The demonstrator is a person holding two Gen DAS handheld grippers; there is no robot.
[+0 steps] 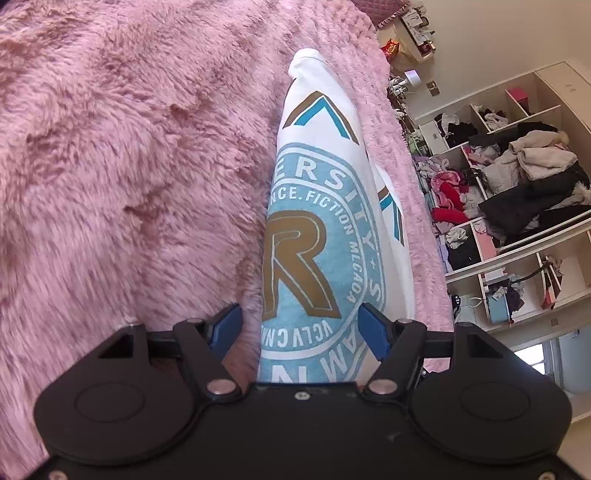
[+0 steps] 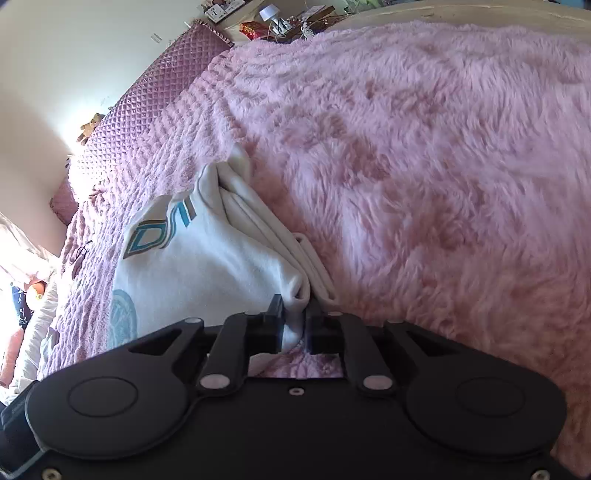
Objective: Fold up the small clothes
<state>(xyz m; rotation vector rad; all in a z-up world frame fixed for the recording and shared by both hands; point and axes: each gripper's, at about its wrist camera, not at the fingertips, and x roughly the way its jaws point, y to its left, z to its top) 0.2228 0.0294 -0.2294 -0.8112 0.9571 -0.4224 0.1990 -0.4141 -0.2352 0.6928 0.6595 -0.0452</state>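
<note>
A small white garment with a light blue round emblem and a brown letter R lies folded in a long strip on a pink fluffy blanket. My left gripper is open, its blue fingers standing on either side of the garment's near end. In the right wrist view the same white garment lies on the blanket. My right gripper is shut on a bunched edge of the garment.
Open shelves stuffed with piled clothes stand beyond the bed's right edge. A quilted purple headboard and a cluttered bedside stand lie at the far end. Bedding and a small stuffed toy are at the left.
</note>
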